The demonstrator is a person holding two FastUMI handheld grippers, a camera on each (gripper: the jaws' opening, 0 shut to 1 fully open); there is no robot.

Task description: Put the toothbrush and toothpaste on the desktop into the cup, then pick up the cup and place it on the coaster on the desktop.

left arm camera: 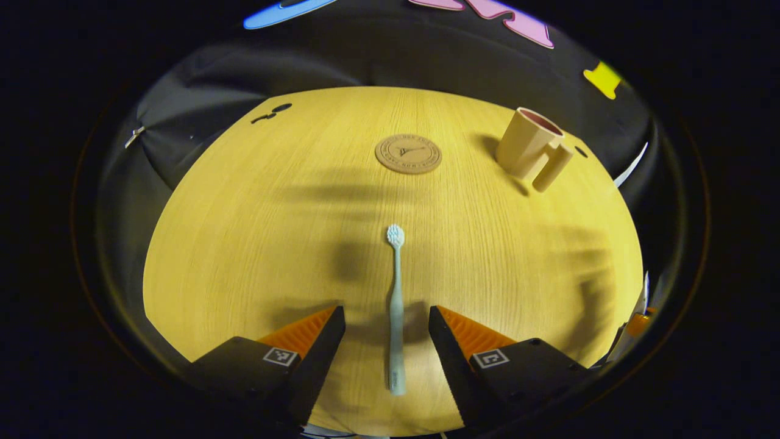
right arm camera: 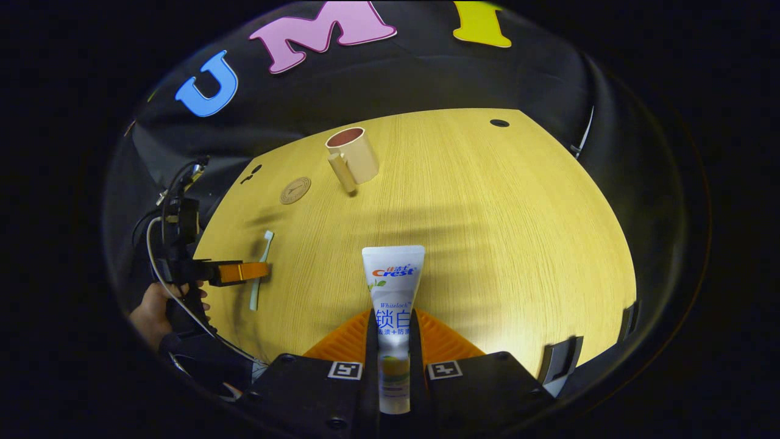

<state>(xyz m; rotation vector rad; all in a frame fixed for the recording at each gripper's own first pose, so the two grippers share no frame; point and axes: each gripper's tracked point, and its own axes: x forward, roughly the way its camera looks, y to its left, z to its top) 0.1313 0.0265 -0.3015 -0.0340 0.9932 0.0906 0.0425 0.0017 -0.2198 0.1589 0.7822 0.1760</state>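
Now the right gripper [right arm camera: 393, 323] clamps the toothpaste tube [right arm camera: 393, 305], while the left gripper [left arm camera: 387, 320] gapes wide astride the toothbrush [left arm camera: 396, 305], both well short of the cup [left arm camera: 527, 143]

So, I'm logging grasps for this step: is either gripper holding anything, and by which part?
The right gripper is shut on the toothpaste, clamping its lower half. The left gripper is open, its fingers either side of the toothbrush handle, holding nothing.

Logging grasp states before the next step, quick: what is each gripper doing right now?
Left gripper: jaws open, straddling the toothbrush lying on the desktop.
Right gripper: jaws closed on the toothpaste.
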